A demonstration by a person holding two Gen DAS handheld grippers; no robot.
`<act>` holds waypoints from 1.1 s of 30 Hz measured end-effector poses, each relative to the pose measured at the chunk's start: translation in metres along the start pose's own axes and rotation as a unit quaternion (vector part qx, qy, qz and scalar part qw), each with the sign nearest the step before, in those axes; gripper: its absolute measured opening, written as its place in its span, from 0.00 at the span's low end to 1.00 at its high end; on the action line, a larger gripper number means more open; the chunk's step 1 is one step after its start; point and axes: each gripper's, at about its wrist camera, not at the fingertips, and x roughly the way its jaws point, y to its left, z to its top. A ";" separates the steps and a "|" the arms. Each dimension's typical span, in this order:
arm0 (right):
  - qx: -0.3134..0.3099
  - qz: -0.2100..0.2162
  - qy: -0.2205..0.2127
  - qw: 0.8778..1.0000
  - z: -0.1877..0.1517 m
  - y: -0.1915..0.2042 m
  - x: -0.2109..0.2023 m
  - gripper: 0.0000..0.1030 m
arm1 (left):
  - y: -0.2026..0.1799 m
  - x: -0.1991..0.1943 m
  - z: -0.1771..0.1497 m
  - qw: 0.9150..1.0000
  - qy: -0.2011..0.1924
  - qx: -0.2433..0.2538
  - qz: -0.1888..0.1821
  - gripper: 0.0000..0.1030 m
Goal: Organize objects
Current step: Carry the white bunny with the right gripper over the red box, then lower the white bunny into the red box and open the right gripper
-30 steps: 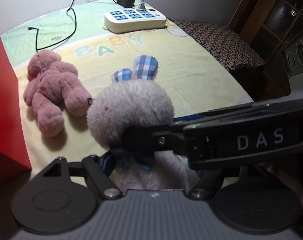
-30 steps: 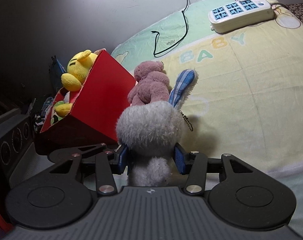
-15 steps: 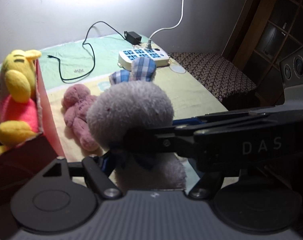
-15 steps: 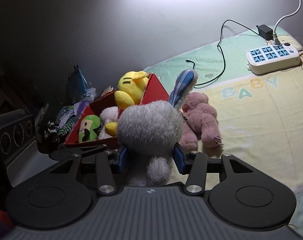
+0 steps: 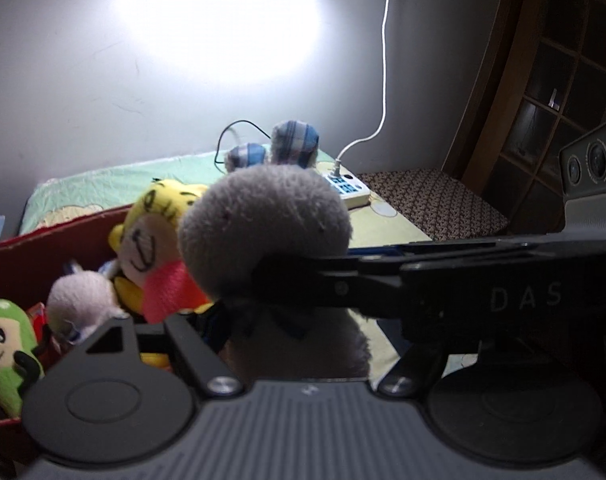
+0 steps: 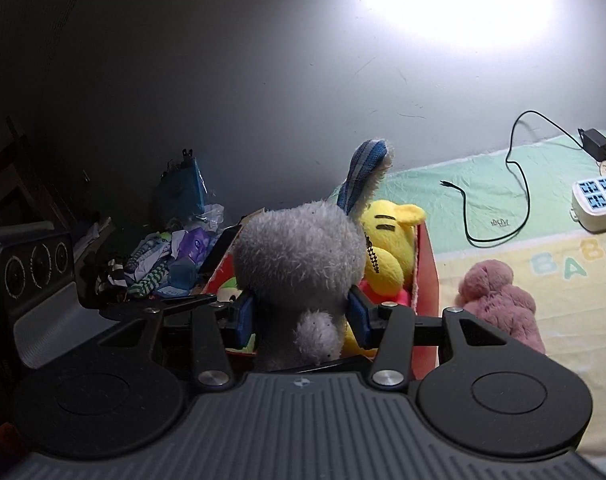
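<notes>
A grey plush bunny (image 6: 299, 256) with blue plaid ears hangs in the air above the open red box (image 6: 426, 280). My right gripper (image 6: 303, 314) is shut on its body, with a blue pad pressed into each side. In the left wrist view the bunny's head (image 5: 263, 232) fills the middle, and my left gripper (image 5: 299, 332) is also shut on its body. The right gripper's black arm (image 5: 443, 280) crosses in front and hides the left gripper's right finger. The red box's rim (image 5: 63, 232) frames a yellow plush (image 5: 159, 216) and two smaller ones. A pink teddy (image 6: 503, 296) lies on the blanket.
A white power strip (image 6: 599, 200) and a black cable (image 6: 519, 184) lie on the green and yellow blanket (image 6: 583, 304). A pile of clutter (image 6: 163, 256) sits left of the box against the wall. A speaker (image 6: 35, 264) stands at the far left. A dark wooden cabinet (image 5: 563, 80) is on the right.
Both grippers have risen and carried the bunny from low over the blanket to above the red box. The pink teddy stayed on the blanket, and the box's inside came into view.
</notes>
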 end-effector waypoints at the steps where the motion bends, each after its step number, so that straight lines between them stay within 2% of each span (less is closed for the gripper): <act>1: -0.005 0.001 0.000 1.000 0.003 0.004 0.006 0.49 | 0.007 -0.004 0.001 1.000 -0.004 -0.003 0.001 0.73; 6: -0.033 -0.006 0.014 0.999 0.015 0.016 0.038 0.48 | 0.040 -0.007 0.007 1.000 -0.015 -0.021 0.008 0.73; 10: -0.058 -0.030 0.034 0.997 0.022 0.018 0.065 0.48 | 0.069 0.000 0.008 0.999 -0.016 -0.044 0.006 0.74; 19: -0.061 -0.060 0.089 0.992 0.016 0.016 0.116 0.47 | 0.107 0.032 0.001 0.997 0.025 -0.073 0.023 0.72; 28: -0.053 -0.049 0.129 0.989 0.009 0.016 0.146 0.47 | 0.132 0.045 -0.015 0.993 0.057 -0.089 0.045 0.72; 33: -0.048 -0.055 0.136 0.988 0.007 0.014 0.147 0.50 | 0.143 0.047 -0.024 0.991 0.068 -0.101 0.048 0.72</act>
